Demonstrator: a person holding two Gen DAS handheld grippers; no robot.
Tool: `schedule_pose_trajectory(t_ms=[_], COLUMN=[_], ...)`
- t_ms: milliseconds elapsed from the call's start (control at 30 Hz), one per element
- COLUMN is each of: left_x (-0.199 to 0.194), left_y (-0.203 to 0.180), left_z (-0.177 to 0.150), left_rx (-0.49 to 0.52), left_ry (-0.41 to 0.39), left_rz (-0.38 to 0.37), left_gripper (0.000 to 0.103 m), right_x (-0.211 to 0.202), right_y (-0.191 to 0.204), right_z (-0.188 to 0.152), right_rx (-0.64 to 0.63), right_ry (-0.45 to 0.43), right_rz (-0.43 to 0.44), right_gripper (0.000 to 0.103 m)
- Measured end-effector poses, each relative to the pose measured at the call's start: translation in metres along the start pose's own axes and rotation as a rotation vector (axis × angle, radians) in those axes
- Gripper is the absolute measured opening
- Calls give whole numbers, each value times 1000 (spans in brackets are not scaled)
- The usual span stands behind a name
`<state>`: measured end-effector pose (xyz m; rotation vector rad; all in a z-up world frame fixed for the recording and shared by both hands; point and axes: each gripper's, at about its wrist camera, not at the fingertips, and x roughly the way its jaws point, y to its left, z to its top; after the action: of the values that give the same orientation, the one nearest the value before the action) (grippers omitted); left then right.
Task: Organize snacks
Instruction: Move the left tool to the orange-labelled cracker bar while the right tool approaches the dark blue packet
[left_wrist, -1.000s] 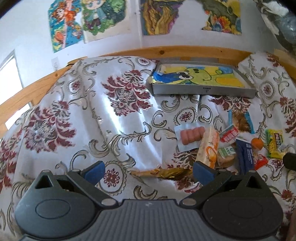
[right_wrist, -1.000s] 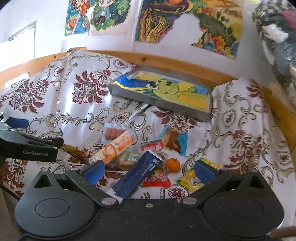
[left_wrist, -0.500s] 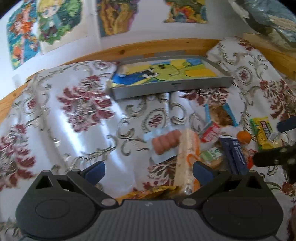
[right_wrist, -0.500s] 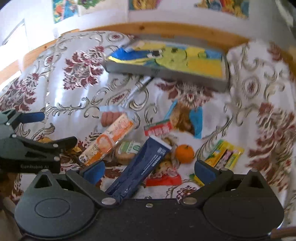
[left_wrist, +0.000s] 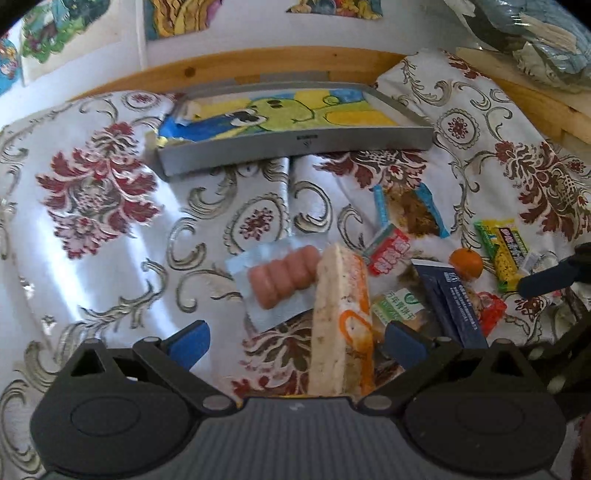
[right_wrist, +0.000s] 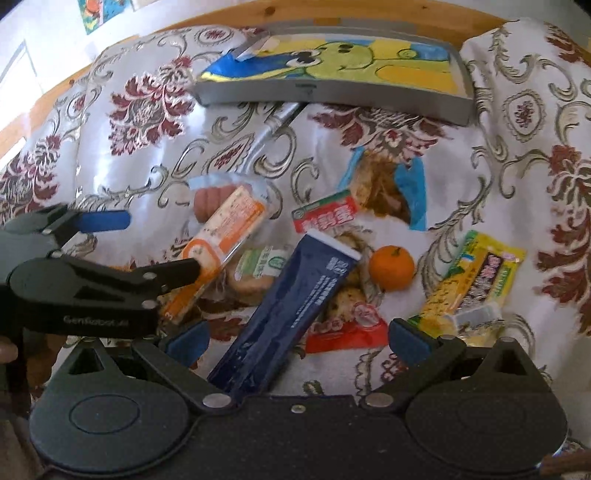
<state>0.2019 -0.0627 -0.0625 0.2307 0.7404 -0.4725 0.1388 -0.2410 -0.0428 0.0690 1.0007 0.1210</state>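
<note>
Nearest us, our left gripper (left_wrist: 295, 341) stands spread around the long orange-and-white snack pack (left_wrist: 341, 317), and our right gripper (right_wrist: 295, 338) gapes over the dark blue packet (right_wrist: 291, 314). Beyond lie the sausages (left_wrist: 282, 275), a mandarin (right_wrist: 391, 267) and, farthest, the grey tray (left_wrist: 295, 142).
</note>
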Motion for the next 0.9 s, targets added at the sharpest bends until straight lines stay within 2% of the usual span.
schedule_pose_trajectory(t_ms=[333, 500, 667, 900], left_x=[21, 28, 30, 25], left_y=[0, 0, 3, -9], left_z=[-5, -4, -4, -3], left_rx=[-49, -42, -56, 42], left_ry=[74, 93, 105, 74], left_rz=[-67, -44, -54, -5], left_gripper=[102, 102, 102, 102], right_x=[18, 21, 22, 23], right_y=[12, 15, 18, 24], right_z=[-5, -6, -8, -9], right_rx=[-39, -57, -72, -121], right_ry=[62, 71, 63, 43], right_rz=[21, 8, -17, -51], right_gripper=[102, 100, 94, 87])
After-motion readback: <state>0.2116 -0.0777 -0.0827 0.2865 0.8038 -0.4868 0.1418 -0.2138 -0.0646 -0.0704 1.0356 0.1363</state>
